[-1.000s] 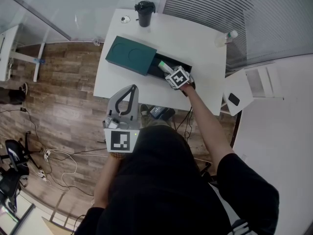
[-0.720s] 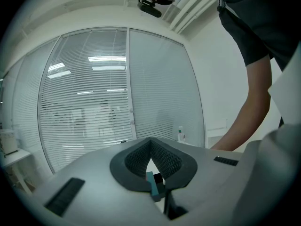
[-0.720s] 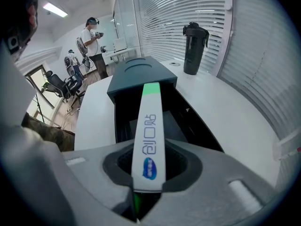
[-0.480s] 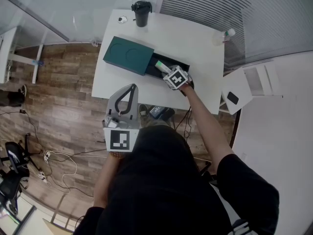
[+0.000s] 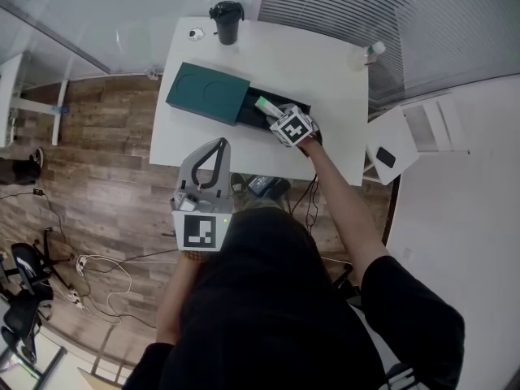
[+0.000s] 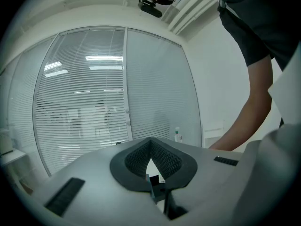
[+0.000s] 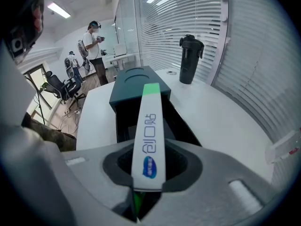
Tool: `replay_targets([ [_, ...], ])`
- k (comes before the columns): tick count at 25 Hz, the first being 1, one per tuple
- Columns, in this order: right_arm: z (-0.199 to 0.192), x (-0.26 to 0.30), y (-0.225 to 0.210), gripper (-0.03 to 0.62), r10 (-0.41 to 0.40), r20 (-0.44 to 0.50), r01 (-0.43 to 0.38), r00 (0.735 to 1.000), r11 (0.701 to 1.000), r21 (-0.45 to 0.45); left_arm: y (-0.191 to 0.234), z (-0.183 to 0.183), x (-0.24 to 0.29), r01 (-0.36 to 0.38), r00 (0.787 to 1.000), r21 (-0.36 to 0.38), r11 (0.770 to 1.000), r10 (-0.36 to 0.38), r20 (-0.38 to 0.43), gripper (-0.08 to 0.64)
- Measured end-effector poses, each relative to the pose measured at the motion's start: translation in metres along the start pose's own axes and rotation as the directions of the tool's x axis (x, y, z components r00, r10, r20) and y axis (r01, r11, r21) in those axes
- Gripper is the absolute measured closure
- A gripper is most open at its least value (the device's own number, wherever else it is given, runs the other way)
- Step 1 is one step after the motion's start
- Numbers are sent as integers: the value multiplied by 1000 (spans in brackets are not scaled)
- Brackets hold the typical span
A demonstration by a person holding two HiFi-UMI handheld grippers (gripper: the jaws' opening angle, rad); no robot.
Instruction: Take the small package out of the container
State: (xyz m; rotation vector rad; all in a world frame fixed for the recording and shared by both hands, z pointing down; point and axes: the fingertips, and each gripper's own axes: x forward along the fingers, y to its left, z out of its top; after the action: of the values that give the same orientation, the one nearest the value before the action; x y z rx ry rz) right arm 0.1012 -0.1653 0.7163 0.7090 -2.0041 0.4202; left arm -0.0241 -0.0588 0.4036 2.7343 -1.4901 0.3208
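A slim white package with a green end (image 7: 151, 126) sticks out from between my right gripper's (image 7: 149, 166) jaws, which are shut on it. In the head view the package (image 5: 265, 105) hangs just above the open black container (image 5: 299, 108), whose dark green lid (image 5: 207, 93) is slid off to the left on the white table (image 5: 325, 71). The right gripper (image 5: 276, 114) points steeply down over the container. My left gripper (image 5: 220, 145) is held close to the body, off the table's near edge, with its jaws together and nothing in them. Its pads (image 6: 162, 161) meet at the tip.
A black lidded cup (image 5: 225, 21) and a small round object (image 5: 195, 32) stand at the table's far left corner, and a small bottle (image 5: 370, 51) at the far right. A white side unit (image 5: 406, 140) bearing a dark object stands on the right. People (image 7: 96, 44) and office chairs are far off.
My right gripper has risen a little with the package, which now stands higher above the container. The left gripper has stayed where it was.
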Motion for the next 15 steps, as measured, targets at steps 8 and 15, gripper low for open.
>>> replay_targets([
  [8, 11, -13, -7, 502, -22, 31, 22, 999, 1000, -6, 6, 0, 4, -10, 1000, -14, 1000, 10, 0, 561],
  [15, 17, -17, -7, 502, -18, 54, 18, 998, 1000, 3, 17, 6, 20, -13, 1000, -10, 1000, 13, 8, 561],
])
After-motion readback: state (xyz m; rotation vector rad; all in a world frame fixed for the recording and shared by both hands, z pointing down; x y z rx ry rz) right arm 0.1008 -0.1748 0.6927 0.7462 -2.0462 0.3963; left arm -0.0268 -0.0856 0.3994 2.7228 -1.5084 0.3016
